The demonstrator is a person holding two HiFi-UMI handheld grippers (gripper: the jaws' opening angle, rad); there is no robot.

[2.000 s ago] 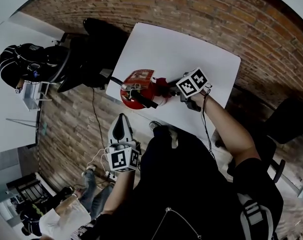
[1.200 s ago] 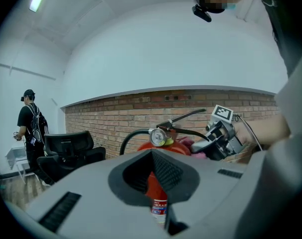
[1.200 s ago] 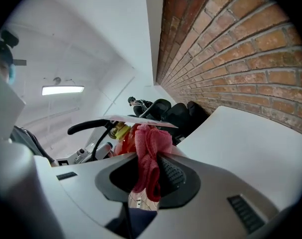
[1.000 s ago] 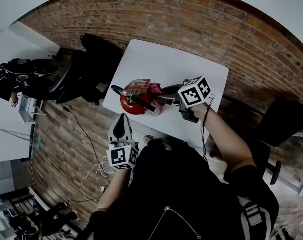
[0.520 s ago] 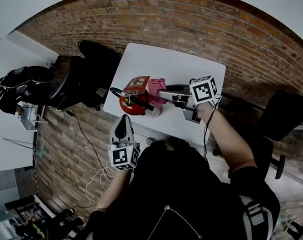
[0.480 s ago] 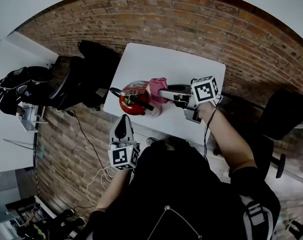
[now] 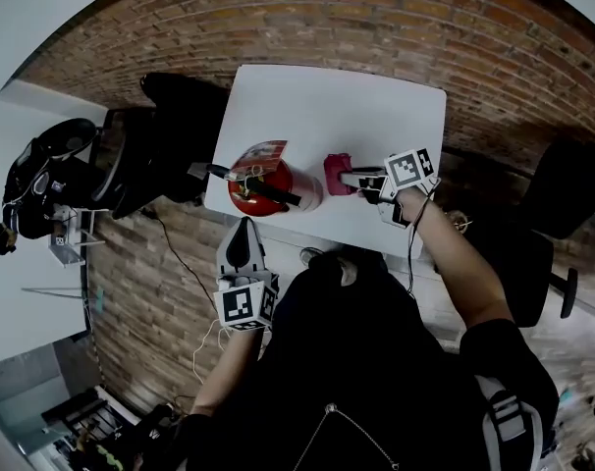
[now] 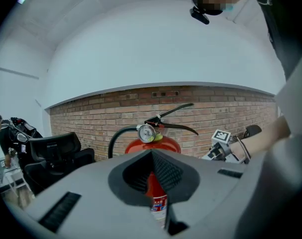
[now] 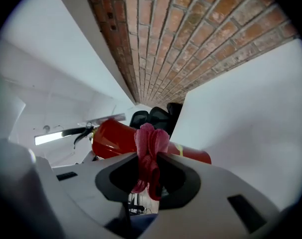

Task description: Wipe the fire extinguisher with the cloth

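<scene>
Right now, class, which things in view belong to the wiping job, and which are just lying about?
Job in hand:
fire extinguisher, upright on the table
pink cloth
right gripper, shut on the cloth

Just about:
left gripper, shut, holding nothing
white table
black office chair

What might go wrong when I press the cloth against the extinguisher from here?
1. The fire extinguisher stands near the edge of the table, and the left gripper is off it, shut on nothing; a sideways push may tip it or slide it off.
2. The cloth is a small bunch in the right gripper, so the jaws might scrape the cylinder.
</scene>
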